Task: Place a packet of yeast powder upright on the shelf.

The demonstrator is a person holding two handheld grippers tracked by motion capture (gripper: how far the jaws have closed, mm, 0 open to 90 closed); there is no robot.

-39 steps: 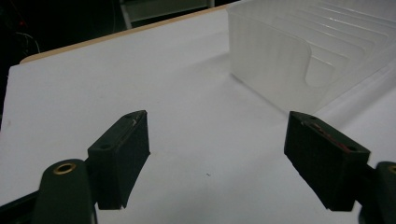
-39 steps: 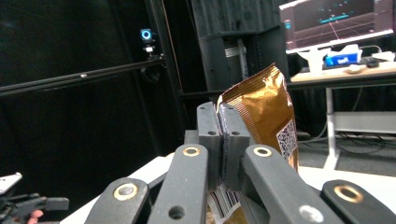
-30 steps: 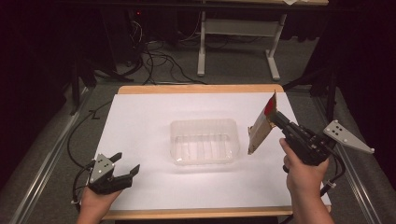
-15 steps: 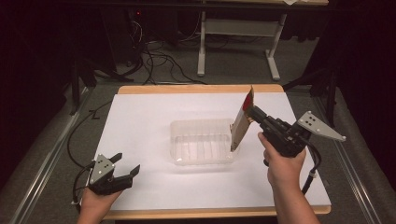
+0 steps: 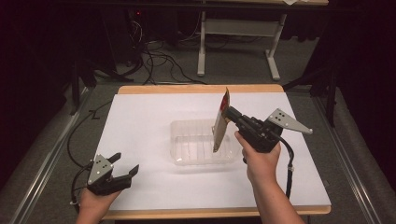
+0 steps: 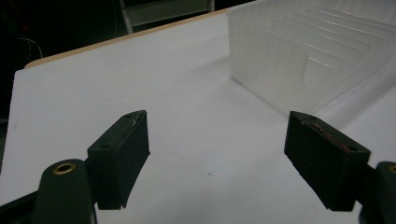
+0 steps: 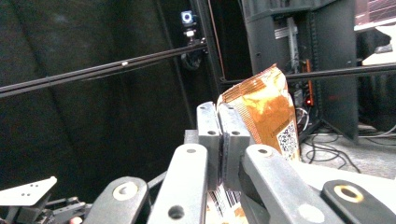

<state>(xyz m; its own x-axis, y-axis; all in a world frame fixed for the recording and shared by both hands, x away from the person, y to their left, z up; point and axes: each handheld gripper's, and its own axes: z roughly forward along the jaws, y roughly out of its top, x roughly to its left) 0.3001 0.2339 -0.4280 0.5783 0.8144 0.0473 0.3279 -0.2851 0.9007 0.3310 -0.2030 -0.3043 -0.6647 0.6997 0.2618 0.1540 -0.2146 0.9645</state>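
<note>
Snack packet hanging over the tray — thin grip, easy to lose

The right gripper (image 5: 227, 113) is clamped on the packet (image 5: 221, 122) by one edge above the clear tray (image 5: 180, 140); it could swing, slip, or snag the tray's rim — the left gripper (image 5: 122, 165) rests idle, jaws apart.

High view overhead, gripper views close — shared tray (image 5: 201, 144)

A wooden-edged table (image 5: 201, 88) carries a white sheet (image 5: 140, 126) over its top; a clear plastic tray (image 5: 196, 147) sits near the middle.
</note>
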